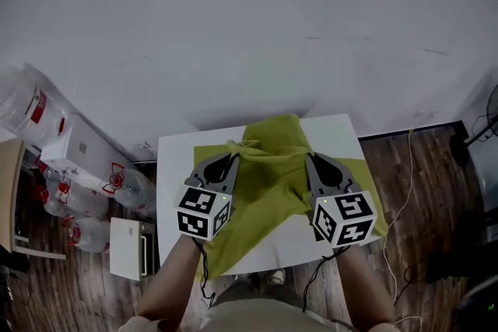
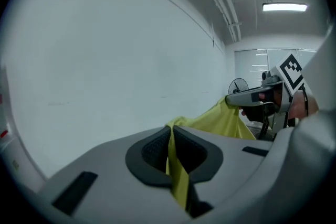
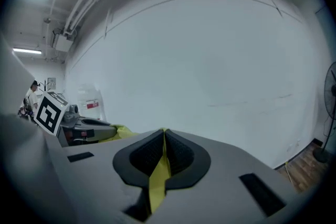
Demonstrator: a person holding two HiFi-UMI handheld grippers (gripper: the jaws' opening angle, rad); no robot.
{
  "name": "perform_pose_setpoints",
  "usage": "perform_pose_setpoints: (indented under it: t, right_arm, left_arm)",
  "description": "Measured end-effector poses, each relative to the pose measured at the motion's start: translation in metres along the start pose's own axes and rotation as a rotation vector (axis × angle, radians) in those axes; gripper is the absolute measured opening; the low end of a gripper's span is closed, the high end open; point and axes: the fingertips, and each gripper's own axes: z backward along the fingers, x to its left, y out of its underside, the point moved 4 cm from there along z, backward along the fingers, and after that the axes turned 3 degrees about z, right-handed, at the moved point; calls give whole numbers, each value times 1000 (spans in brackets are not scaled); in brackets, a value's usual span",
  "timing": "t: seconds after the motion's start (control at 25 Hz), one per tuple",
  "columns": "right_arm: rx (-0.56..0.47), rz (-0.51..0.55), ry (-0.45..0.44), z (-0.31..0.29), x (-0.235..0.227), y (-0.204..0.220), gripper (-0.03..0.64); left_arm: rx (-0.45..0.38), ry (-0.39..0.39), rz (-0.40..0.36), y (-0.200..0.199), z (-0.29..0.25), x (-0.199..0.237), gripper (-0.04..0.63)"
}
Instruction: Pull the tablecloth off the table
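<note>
A yellow-green tablecloth (image 1: 268, 183) hangs bunched above a small white table (image 1: 175, 167), lifted at two points and trailing down over the near edge. My left gripper (image 1: 231, 159) is shut on its left part; in the left gripper view the tablecloth (image 2: 178, 176) runs as a thin strip between the pressed pads. My right gripper (image 1: 311, 158) is shut on the right part, and the right gripper view shows the tablecloth (image 3: 157, 176) pinched the same way. Both grippers are held high and point toward the white wall. Each gripper sees the other off to its side.
Large water bottles (image 1: 117, 183) and a white box (image 1: 128, 247) lie on the wooden floor left of the table. A cable (image 1: 405, 198) trails on the floor to the right, near a fan (image 2: 238, 85). The white wall (image 1: 249, 27) stands just behind the table.
</note>
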Motion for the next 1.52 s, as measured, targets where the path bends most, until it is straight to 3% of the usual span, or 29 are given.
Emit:
perform_pose_setpoints:
  t: [0.28, 0.44, 0.72, 0.96, 1.52]
  right_arm:
    - [-243, 71, -9, 51, 4, -106, 34]
    - [-369, 121, -30, 80, 5, -158, 34]
    - [-473, 115, -37, 112, 5, -198, 34]
    - [-407, 98, -49, 107, 3, -167, 34]
    - [-194, 64, -44, 82, 14, -62, 34]
  left_arm:
    - [-175, -6, -105, -98, 32, -15, 25]
    - [-280, 18, -100, -147, 43, -26, 25]
    - [-394, 34, -181, -199, 72, -43, 25]
    - [-340, 27, -204, -179, 68, -44, 26]
    - [-129, 13, -184, -74, 61, -39, 26]
